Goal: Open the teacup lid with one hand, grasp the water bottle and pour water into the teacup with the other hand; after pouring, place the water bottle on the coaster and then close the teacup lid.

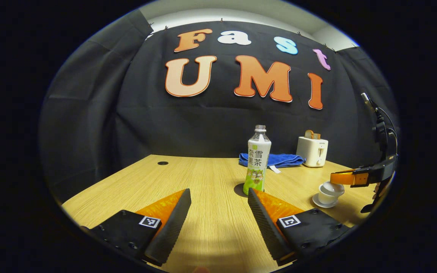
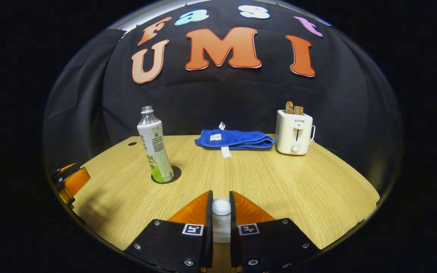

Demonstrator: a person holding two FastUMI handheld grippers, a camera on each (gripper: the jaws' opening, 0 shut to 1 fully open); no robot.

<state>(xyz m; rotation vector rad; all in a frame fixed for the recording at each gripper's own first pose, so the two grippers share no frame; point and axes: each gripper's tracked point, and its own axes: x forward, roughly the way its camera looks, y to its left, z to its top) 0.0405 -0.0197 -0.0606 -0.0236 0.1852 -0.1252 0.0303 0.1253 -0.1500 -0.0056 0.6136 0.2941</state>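
Clamped between the right gripper point(image 2: 221, 212) fingers at bottom centre, the white lid point(image 2: 221, 207) is held; left gripper point(image 1: 218, 204) fingers spread wide, the bottle point(image 1: 257, 161) on its dark coaster point(image 1: 239, 189) mid-frame, teacup point(image 1: 326, 195) lower right on the counter point(image 1: 203, 178)

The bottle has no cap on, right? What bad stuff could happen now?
1. The water bottle stands uncapped on its coaster. The left tool is open just before it; a bump or off-centre squeeze might tip it and spill.
2. The right tool pinches the small lid knob of the teacup. In the left gripper view the lid sits tilted, so it could slip and drop onto the cup.
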